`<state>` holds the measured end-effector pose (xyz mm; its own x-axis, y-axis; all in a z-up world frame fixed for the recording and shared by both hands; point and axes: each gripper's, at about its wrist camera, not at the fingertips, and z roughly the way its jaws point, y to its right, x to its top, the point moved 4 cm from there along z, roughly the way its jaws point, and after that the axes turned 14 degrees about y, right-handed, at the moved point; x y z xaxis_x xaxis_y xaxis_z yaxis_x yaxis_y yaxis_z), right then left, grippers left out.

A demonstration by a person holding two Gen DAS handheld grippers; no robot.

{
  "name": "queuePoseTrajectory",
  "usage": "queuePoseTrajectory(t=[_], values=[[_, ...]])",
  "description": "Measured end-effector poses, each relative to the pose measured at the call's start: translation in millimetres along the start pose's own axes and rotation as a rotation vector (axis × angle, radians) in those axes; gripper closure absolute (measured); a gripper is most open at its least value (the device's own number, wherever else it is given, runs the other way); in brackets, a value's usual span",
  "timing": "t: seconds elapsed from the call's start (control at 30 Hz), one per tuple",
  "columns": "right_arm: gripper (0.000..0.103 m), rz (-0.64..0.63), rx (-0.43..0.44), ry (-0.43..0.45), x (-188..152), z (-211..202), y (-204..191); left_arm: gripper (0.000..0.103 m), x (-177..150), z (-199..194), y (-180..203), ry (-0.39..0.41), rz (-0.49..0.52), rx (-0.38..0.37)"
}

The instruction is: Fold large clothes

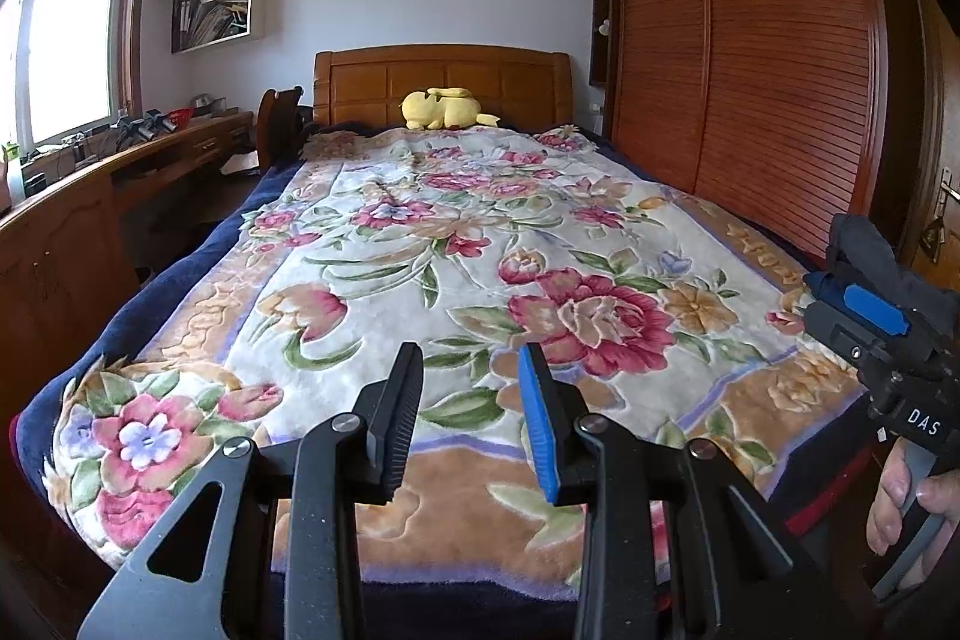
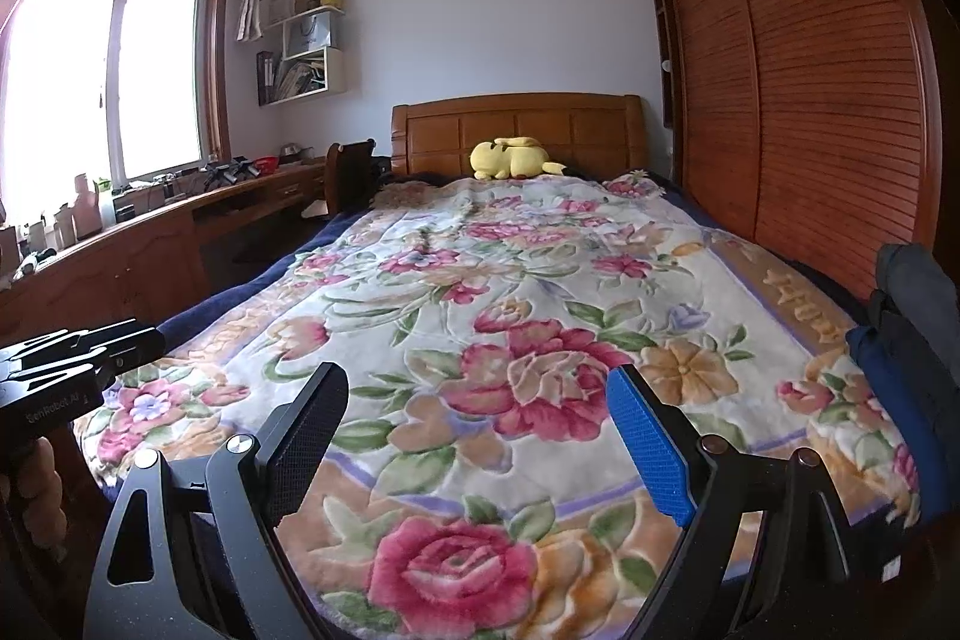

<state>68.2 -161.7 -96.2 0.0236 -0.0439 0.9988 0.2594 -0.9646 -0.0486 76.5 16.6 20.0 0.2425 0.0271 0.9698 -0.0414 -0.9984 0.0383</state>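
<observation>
A dark grey and navy garment (image 2: 912,334) lies bunched at the right edge of the bed; in the left wrist view it (image 1: 864,250) shows behind the right gripper. My left gripper (image 1: 471,358) is open and empty above the foot of the floral blanket (image 1: 456,250). My right gripper (image 2: 477,388) is open wide and empty above the blanket (image 2: 510,316), left of the garment. Each gripper appears in the other's view: the right one (image 1: 876,322), the left one (image 2: 90,346).
A yellow plush toy (image 1: 447,107) lies by the wooden headboard (image 1: 444,79). A slatted wooden wardrobe (image 1: 750,58) runs along the right of the bed. A long wooden desk (image 1: 120,184) with clutter and a chair (image 1: 279,124) stand at the left under the window.
</observation>
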Motion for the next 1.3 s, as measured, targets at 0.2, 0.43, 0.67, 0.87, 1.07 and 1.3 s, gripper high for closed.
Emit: queuePoseTrajectory(t=[0.2,0.43,0.67,0.87,1.07,1.3], values=[[0.014,0.002,0.001,0.002,-0.9,3.0,1.8,0.069,-0.3,-0.1,-1.3,0.002,0.002,0.006],[0.014,0.007,0.002,0.003,-0.8,4.2,3.2,0.069,-1.6,0.1,-4.4,0.001,0.000,0.009],[0.014,0.009,0.003,0.003,-1.3,5.5,3.1,0.069,-2.2,0.2,-4.0,-0.001,0.001,0.010],[0.014,0.014,-0.001,0.004,-0.7,7.0,3.7,0.069,-2.9,-0.2,-5.4,0.001,0.002,0.013],[0.014,0.017,0.003,0.001,-1.6,6.9,5.3,0.069,-4.9,-1.4,-5.3,-0.001,0.009,0.020],[0.014,0.022,0.005,-0.002,0.0,6.3,5.5,0.069,-7.8,-1.6,-8.9,-0.011,0.003,0.024]])
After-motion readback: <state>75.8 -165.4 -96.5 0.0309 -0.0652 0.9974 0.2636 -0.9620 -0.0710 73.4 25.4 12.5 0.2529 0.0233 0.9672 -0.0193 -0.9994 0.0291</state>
